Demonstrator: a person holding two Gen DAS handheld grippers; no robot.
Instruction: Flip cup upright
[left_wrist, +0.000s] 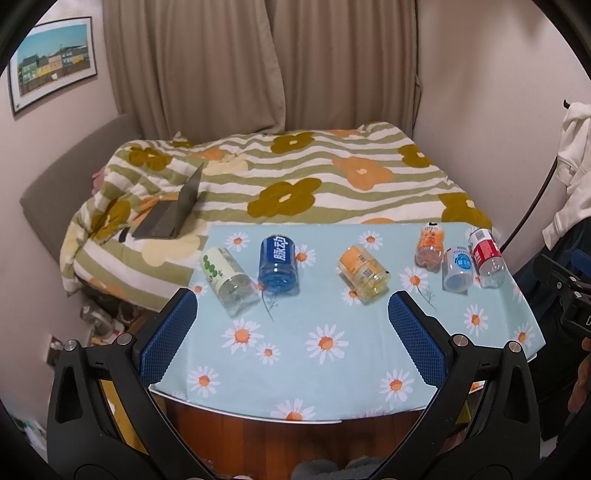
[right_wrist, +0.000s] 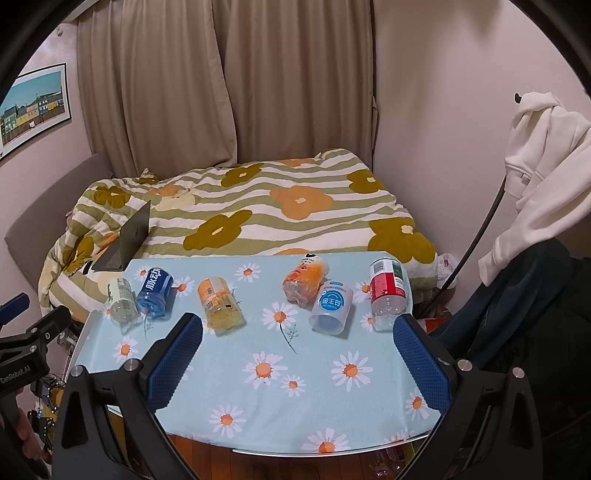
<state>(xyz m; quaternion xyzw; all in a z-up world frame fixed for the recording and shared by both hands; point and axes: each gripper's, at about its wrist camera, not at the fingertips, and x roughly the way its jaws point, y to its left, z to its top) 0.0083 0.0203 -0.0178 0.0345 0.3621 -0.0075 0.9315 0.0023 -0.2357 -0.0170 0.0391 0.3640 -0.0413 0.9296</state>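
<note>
Several clear plastic cups lie on their sides on the daisy-print tablecloth (left_wrist: 332, 369). From left: a green-label cup (left_wrist: 229, 280), a blue cup (left_wrist: 277, 264), an orange-label cup (left_wrist: 364, 273), an orange-peach cup (left_wrist: 430, 243), a light-blue-label cup (left_wrist: 458, 269) and a red-label cup (left_wrist: 487, 256). They also show in the right wrist view: green (right_wrist: 122, 299), blue (right_wrist: 155, 293), orange (right_wrist: 219, 304), peach (right_wrist: 304, 280), light blue (right_wrist: 332, 306), red (right_wrist: 389, 293). My left gripper (left_wrist: 293, 306) is open and empty, short of the cups. My right gripper (right_wrist: 297, 325) is open and empty, above the table's near part.
A bed with a flowered striped quilt (left_wrist: 295, 173) lies beyond the table, with an open laptop (left_wrist: 173, 210) on it. Curtains (left_wrist: 258, 62) hang behind. A white hoodie (right_wrist: 535, 173) and dark clothes hang at right. The table's near edge (right_wrist: 314, 454) shows above a wooden floor.
</note>
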